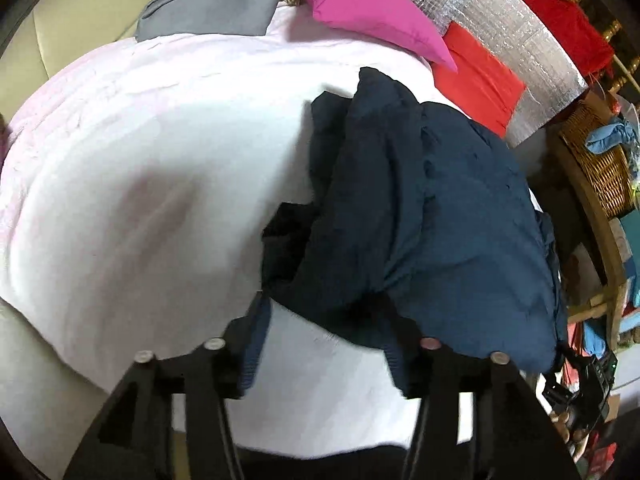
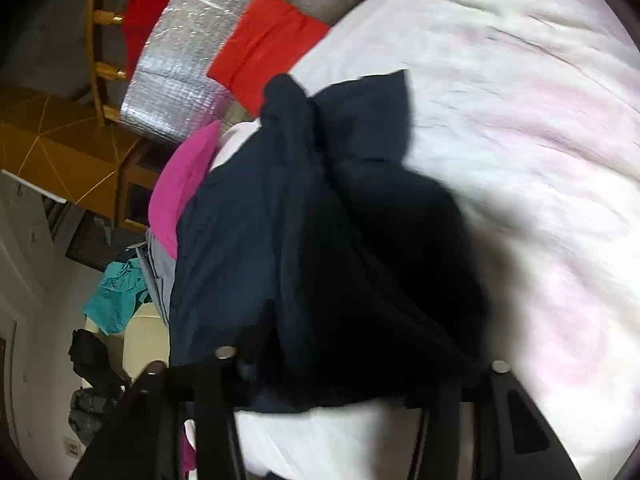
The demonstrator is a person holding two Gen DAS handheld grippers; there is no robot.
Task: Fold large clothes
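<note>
Garment: we see a dark navy garment (image 1: 440, 216) bunched in a heap on the pale pink-white blanket (image 1: 140, 160); in the left wrist view it sits toward the blanket's right edge, w/ one flap poking up toward the far side.
Left tongs: left gripper (image 1: 324, 344) has its fingers spread apart. A ribbed navy cuff or hem drapes over each finger, but we can't tell if the pads press the cloth or just sit beside it, so grip state is unclear.
Right tongs: right gripper (image 2: 360, 364) is mostly buried under the navy cloth (image 2: 320, 240); its fingertips are hidden, so we can't tell whether it's clenched, released or grasping.
Blanket: covers most of both views, w/ wrinkles and a soft shadow beside the garment; the right wrist view is motion-blurred.
Far edge: magenta cloth (image 1: 360, 4) and a grey cloth (image 1: 216, 0) lie at the blanket's far edge in the left wrist view. An orange-red cloth (image 1: 480, 76) sits just beyond the far right corner, against a silver foil mat (image 1: 520, 40).
Off the blanket: wicker basket (image 1: 600, 160) on a wooden frame past the right edge; teal cloth (image 2: 116, 300) shows past the left side in the right wrist view, w/ wooden furniture (image 2: 60, 148) above it.
</note>
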